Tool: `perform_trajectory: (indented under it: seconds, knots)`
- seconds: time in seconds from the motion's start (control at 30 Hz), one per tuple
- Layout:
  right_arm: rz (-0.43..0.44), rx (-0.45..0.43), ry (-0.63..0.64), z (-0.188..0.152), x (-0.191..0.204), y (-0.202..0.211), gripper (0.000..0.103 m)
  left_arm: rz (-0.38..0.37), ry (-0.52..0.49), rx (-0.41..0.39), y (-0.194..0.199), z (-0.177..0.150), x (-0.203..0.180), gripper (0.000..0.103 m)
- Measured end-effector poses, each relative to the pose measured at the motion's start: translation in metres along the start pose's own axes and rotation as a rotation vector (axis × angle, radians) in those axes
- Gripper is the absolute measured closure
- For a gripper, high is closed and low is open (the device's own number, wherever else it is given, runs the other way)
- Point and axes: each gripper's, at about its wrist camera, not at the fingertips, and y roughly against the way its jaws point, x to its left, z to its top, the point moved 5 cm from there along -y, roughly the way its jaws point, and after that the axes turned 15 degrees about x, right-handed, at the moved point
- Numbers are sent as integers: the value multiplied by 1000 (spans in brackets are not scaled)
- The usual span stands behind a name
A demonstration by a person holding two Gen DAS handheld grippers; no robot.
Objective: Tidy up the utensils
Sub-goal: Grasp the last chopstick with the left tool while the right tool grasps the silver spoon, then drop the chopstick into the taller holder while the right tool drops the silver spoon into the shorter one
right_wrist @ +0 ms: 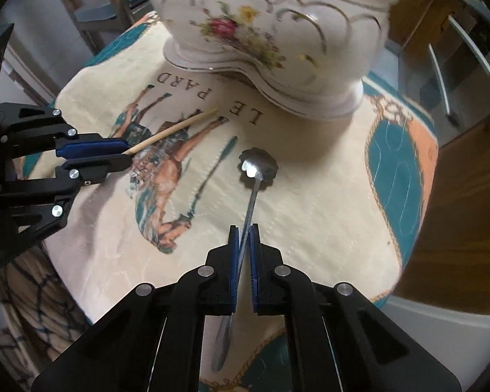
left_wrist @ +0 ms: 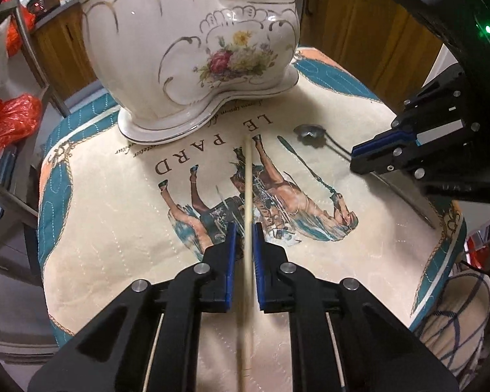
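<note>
Left tool [left_wrist: 245,228]: jaws closed on wooden chopstick [left_wrist: 247,176], its tip toward the ceramic holder [left_wrist: 192,49]. Right tool [right_wrist: 244,232]: jaws clamped on spoon [right_wrist: 258,168] handle, bowl over the printed cloth [right_wrist: 310,212] (horse motif) covering the desk. Holder stands at the cloth's far side.

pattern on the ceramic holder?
White ceramic holder with gold scroll trim and a floral bouquet, pink and yellow flowers. Sharpest in the left wrist view.
</note>
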Motion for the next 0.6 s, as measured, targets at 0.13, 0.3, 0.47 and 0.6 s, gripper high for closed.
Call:
perform_trajectory:
  seconds: [0.13, 0.3, 0.47, 0.6]
  knots:
    - [42, 51, -24, 5, -7, -1, 96, -17, -17, 65, -2, 9, 1, 92]
    - [60, 79, -32, 9, -8, -2, 96, -46, -27, 138, -4, 16, 5, 92]
    - [80, 51, -54, 7, -11, -1, 99, -66, -17, 172, -5, 22, 8, 96]
    - [125, -16, -67, -5, -17, 2, 99, -109, 19, 123, -1, 17, 11, 99]
